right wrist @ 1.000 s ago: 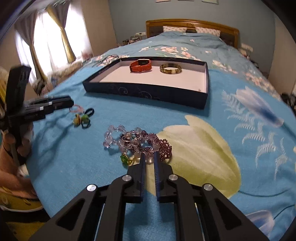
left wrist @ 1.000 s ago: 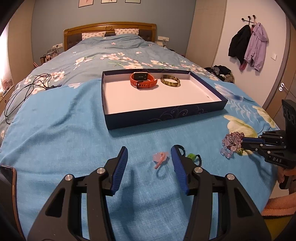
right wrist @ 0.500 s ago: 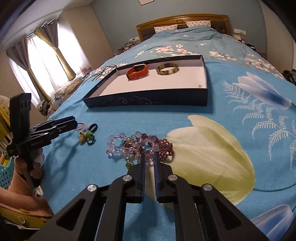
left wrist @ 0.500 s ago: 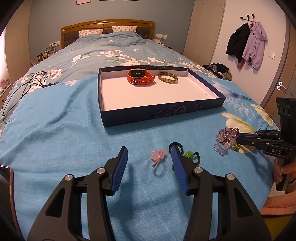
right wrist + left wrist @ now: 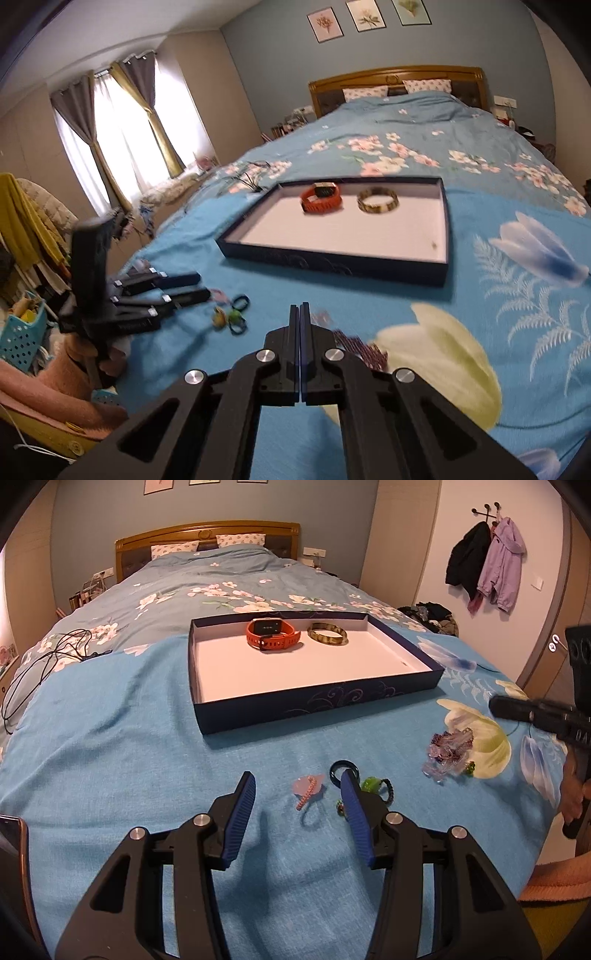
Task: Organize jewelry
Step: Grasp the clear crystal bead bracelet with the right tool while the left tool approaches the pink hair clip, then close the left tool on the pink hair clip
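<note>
My left hand-held gripper (image 5: 297,805): jaws closing, pink ring (image 5: 308,788) between, untouched.
My right hand-held gripper (image 5: 299,314): jaws together, empty.
Tray (image 5: 321,705): watch (image 5: 272,633), bangle (image 5: 328,634).

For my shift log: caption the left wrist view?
Open left gripper over pink ring; watch and bangle in tray.

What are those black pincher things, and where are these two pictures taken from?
They are claws that a person holds, one in each hand. Each has a camera looking along its two fingers. One picture comes from the left claw, which is open, close to a pink ring on the blue bed. The other comes from the right claw, which is shut and seems to hold nothing. The purple bead bracelets lie on the bed near it. An orange watch and a bangle sit in the dark blue box.
</note>
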`<control>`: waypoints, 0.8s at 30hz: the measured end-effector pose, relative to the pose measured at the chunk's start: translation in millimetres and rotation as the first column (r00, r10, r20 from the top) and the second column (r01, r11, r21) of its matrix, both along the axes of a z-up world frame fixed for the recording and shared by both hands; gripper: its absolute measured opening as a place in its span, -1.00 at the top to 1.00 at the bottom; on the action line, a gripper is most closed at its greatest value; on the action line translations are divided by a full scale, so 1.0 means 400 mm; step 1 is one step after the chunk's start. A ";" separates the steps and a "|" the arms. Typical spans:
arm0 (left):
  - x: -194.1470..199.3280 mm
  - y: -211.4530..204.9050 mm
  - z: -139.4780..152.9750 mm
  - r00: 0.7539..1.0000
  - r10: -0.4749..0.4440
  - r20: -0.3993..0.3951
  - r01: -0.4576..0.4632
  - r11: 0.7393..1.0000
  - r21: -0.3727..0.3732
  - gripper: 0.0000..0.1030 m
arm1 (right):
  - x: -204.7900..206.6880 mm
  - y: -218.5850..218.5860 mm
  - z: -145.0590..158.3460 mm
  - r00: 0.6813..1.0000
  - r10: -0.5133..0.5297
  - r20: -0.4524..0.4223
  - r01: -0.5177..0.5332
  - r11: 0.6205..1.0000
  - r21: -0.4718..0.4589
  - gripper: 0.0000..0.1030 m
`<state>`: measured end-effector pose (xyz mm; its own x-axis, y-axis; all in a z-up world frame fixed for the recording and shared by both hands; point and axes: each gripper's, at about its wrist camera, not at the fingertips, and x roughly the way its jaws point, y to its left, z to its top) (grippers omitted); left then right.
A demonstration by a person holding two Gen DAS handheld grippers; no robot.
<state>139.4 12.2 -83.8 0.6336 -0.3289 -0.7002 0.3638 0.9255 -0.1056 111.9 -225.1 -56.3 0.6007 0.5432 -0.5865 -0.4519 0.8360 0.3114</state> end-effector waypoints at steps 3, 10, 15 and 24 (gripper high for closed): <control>-0.005 -0.001 -0.004 1.000 -0.015 -0.005 0.015 1.000 0.012 0.14 | 0.011 0.007 0.012 1.000 0.003 0.014 -0.003 1.000 -0.017 1.00; 0.009 -0.002 -0.020 0.999 -0.021 -0.044 0.022 1.000 0.013 0.31 | 0.050 0.030 -0.049 0.998 -0.005 -0.067 -0.002 0.994 -0.107 0.38; 0.016 0.005 -0.023 0.998 -0.024 -0.060 0.024 1.000 -0.008 0.44 | 0.066 0.042 -0.085 0.996 -0.010 -0.093 -0.002 0.992 -0.126 0.19; 0.030 0.006 -0.035 0.995 -0.028 -0.091 0.027 1.000 -0.015 0.87 | 0.089 0.054 -0.097 0.995 0.032 -0.099 -0.044 0.991 -0.126 0.84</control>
<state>151.3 14.6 -97.6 0.5581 -0.3554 -0.7498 0.3773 0.9135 -0.1522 147.3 -203.5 -95.0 0.5182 0.4814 -0.7069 -0.4569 0.8545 0.2471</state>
